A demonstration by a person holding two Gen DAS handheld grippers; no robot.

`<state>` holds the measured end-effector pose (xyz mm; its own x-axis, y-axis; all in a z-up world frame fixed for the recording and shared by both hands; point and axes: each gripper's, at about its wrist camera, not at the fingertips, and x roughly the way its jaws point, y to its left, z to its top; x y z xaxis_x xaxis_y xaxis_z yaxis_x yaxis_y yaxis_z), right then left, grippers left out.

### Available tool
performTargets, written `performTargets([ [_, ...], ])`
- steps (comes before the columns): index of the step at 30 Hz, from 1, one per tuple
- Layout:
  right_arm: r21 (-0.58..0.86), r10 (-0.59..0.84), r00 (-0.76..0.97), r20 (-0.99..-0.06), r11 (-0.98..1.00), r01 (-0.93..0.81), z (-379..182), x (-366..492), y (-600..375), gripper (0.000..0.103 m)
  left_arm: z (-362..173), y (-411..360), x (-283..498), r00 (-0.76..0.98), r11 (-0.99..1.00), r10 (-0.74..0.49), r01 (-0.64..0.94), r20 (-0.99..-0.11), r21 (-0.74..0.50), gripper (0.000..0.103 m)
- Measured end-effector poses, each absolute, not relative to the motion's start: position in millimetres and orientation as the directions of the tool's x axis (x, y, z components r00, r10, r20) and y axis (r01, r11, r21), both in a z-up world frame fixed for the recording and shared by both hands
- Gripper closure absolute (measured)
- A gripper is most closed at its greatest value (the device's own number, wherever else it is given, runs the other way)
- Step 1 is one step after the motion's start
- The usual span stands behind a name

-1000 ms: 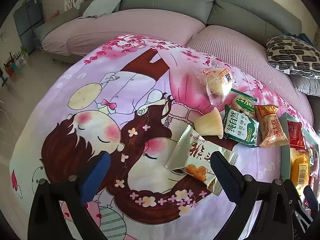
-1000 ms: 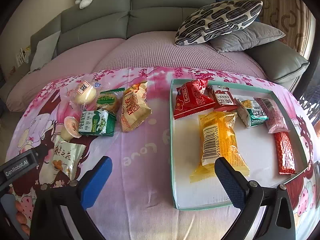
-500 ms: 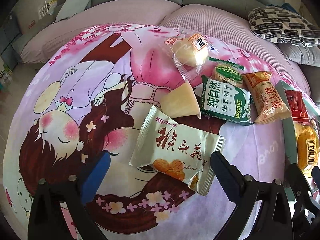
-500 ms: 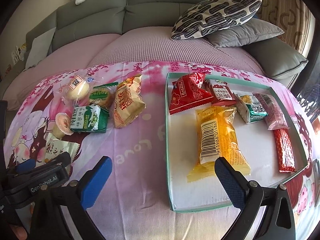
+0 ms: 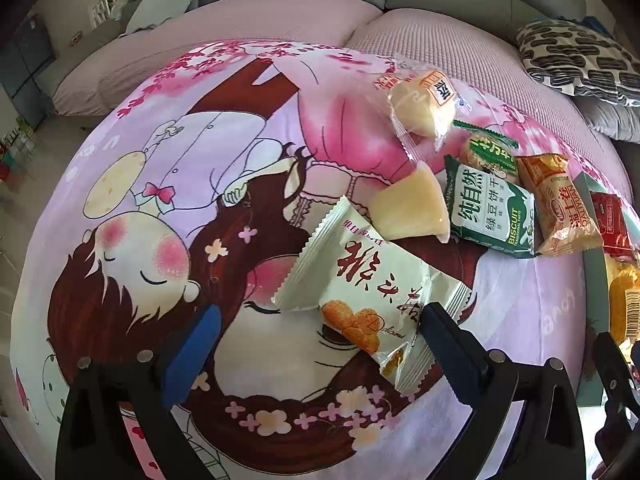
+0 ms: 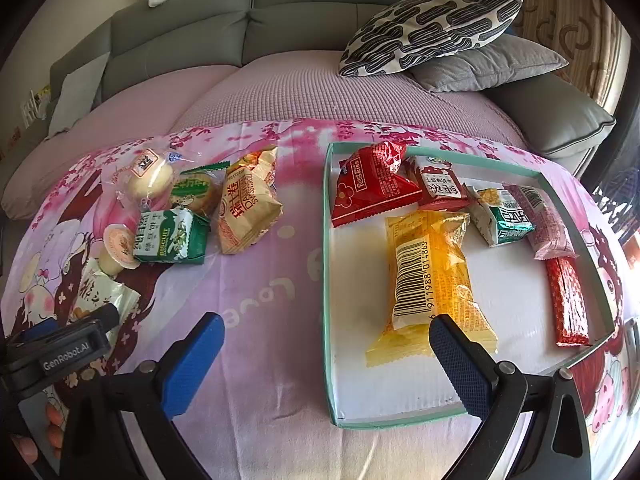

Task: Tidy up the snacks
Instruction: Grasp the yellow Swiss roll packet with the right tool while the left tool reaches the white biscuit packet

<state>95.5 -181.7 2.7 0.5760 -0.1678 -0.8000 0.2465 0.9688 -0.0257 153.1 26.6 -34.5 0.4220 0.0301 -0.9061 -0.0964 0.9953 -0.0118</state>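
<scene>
My left gripper point(image 5: 316, 332) is open, low over a pale green cookie packet point(image 5: 372, 300) whose near end lies between the blue fingers. Beyond it lie a jelly cup point(image 5: 408, 208), a green biscuit pack point(image 5: 492, 212), an orange packet point(image 5: 560, 208) and a wrapped bun point(image 5: 424, 104). My right gripper point(image 6: 326, 348) is open and holds nothing, hovering over the near edge of the teal-rimmed tray point(image 6: 326, 280). The tray holds a yellow packet point(image 6: 428, 276), a red bag point(image 6: 372, 188) and several other snacks. The cookie packet point(image 6: 100, 292) also shows at the right wrist view's left.
The snacks lie on a pink cartoon-print cloth point(image 6: 256, 304) over a low table. A grey sofa point(image 6: 280, 24) with a patterned pillow point(image 6: 428, 28) stands behind. The left gripper's body point(image 6: 60, 352) and a hand's fingers point(image 6: 52, 420) show at the lower left.
My left gripper has moved forward and down toward the pale green cookie packet, which now lies between its fingers. The right gripper has shifted slightly left.
</scene>
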Motion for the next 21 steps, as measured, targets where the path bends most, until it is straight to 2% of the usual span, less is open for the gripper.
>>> performTargets([
  [15, 0.034, -0.075, 0.653, -0.753, 0.988, 0.153, 20, 123, -163, 0.001, -25, 62, 153, 0.439, 0.974, 0.029, -0.215, -0.898, -0.074, 0.003],
  [21, 0.026, -0.053, 0.662, -0.747, 0.994, 0.108, 20, 160, -163, 0.015, -24, 56, 156, 0.451, 0.976, 0.006, -0.199, -0.893, -0.093, 0.003],
])
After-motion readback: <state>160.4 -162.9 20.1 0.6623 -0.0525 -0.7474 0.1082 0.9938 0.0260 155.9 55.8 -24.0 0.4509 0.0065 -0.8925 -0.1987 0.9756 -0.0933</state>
